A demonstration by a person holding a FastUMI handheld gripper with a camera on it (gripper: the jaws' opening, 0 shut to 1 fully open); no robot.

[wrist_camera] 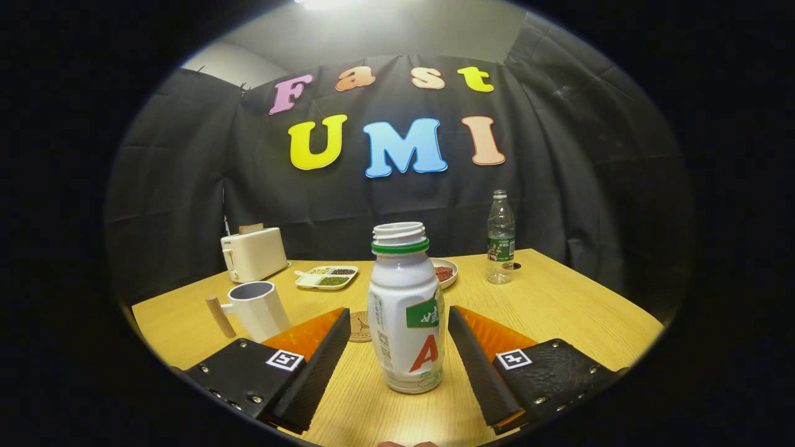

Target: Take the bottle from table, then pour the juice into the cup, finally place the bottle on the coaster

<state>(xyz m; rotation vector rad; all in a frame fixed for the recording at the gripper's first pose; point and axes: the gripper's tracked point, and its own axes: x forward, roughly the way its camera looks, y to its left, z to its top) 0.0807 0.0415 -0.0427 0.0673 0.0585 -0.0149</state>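
1. Standing at the far left of the wooden table (559,310), a white toaster (253,253) has a slice of bread poking out of its top.
2. Nearer, just ahead of the left finger, is a white cup (258,308) with a wooden handle sticking out to its left; it is upright and its mouth is open.
3. Behind the cup, a white divided tray (326,277) holds small portions of grains in separate compartments.
4. A round coaster (359,326) lies flat on the table, partly hidden between the left finger and the bottle.
5. The gripper (397,332) has its jaws spread wide, one finger on either side of the bottle and neither touching it.
6. The bottle (407,316), white with a green ring below its uncapped neck, stands upright on the table between the fingers, closer to the right one.
7. Just behind the bottle on its right, a small plate (448,272) carries something reddish.
8. Farther right, well apart from the fingers, a clear plastic water bottle (500,239) stands upright near the table's back edge.
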